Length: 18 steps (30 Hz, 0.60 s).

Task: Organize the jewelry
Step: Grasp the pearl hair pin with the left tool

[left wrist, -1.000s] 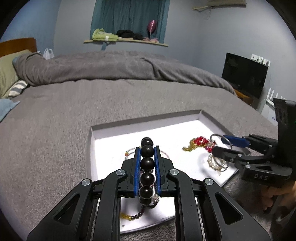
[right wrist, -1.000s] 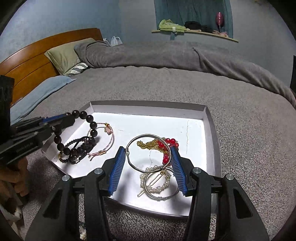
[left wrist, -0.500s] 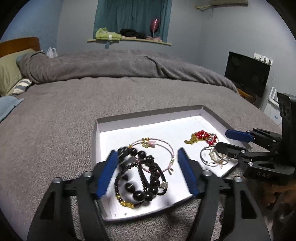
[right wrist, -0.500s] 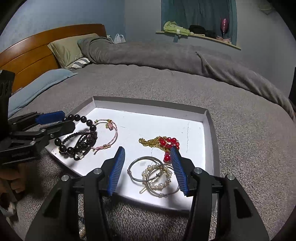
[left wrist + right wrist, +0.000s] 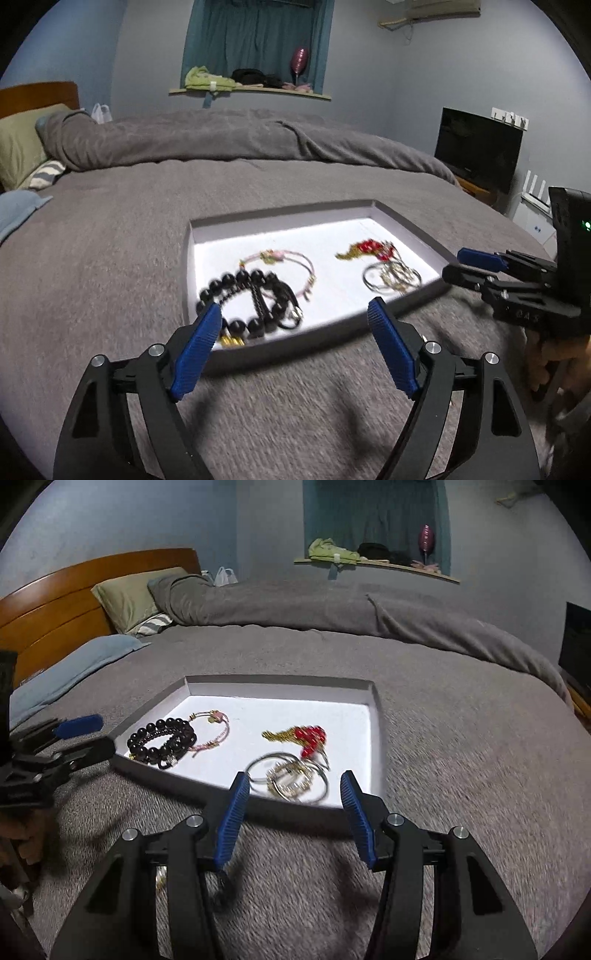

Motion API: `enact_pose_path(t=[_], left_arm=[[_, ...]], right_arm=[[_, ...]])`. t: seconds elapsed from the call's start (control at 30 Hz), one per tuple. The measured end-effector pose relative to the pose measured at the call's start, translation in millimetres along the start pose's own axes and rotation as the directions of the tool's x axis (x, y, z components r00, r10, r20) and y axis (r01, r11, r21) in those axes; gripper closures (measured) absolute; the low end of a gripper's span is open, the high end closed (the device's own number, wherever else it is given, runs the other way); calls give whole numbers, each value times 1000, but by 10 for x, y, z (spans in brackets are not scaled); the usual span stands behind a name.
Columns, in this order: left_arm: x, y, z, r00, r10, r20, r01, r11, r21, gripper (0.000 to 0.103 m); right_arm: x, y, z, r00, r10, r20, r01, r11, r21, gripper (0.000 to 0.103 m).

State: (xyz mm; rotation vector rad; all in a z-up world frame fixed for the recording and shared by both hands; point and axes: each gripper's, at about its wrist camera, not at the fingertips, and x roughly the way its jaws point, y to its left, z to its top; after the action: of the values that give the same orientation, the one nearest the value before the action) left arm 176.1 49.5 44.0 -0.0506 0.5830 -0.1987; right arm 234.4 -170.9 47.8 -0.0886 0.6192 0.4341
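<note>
A shallow grey tray (image 5: 280, 218) (image 5: 280, 681) with a white floor lies on the grey bed cover. In it lie a black bead bracelet (image 5: 240, 280) (image 5: 159, 738), a thin pink bracelet (image 5: 291, 258) (image 5: 218, 731), a red and gold piece (image 5: 369, 249) (image 5: 306, 736) and silver rings with a pearl hoop (image 5: 391, 277) (image 5: 291, 779). My left gripper (image 5: 295, 317) is open and empty, just before the tray's near rim. My right gripper (image 5: 293, 786) is open and empty at the near rim by the silver rings. Each gripper shows in the other's view (image 5: 465, 264) (image 5: 86, 734).
A rumpled grey duvet (image 5: 240, 140) lies across the far side of the bed. Pillows (image 5: 129, 598) and a wooden headboard (image 5: 55, 602) are at the left. A dark screen (image 5: 478, 144) stands to the right of the bed. A small loose object (image 5: 221, 886) lies on the cover under my right gripper.
My left gripper opened and let go of the black bead bracelet, which now lies in the tray. Both grippers pulled back from over the tray to its near rim.
</note>
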Motion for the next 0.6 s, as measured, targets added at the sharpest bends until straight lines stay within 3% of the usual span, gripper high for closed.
enact_pose_path(t=[0.3, 0.5, 0.57, 0.6], left_arm=[[-73, -334, -212, 994, -95, -47, 97, 995, 28, 22], [-102, -624, -311, 988, -133, -76, 138, 989, 59, 31], [-82, -720, -342, 985, -141, -96, 148, 987, 67, 51], [-68, -748, -356, 984, -146, -106, 154, 986, 70, 55]], right_arm=[[-140, -142, -218, 1000, -8, -11, 9, 998, 56, 51], [-151, -233, -308, 1000, -10, -11, 11, 994, 104, 51], [-154, -255, -325, 1000, -9, -8, 10, 993, 116, 51], [-151, -265, -338, 1000, -9, -10, 10, 992, 123, 46]])
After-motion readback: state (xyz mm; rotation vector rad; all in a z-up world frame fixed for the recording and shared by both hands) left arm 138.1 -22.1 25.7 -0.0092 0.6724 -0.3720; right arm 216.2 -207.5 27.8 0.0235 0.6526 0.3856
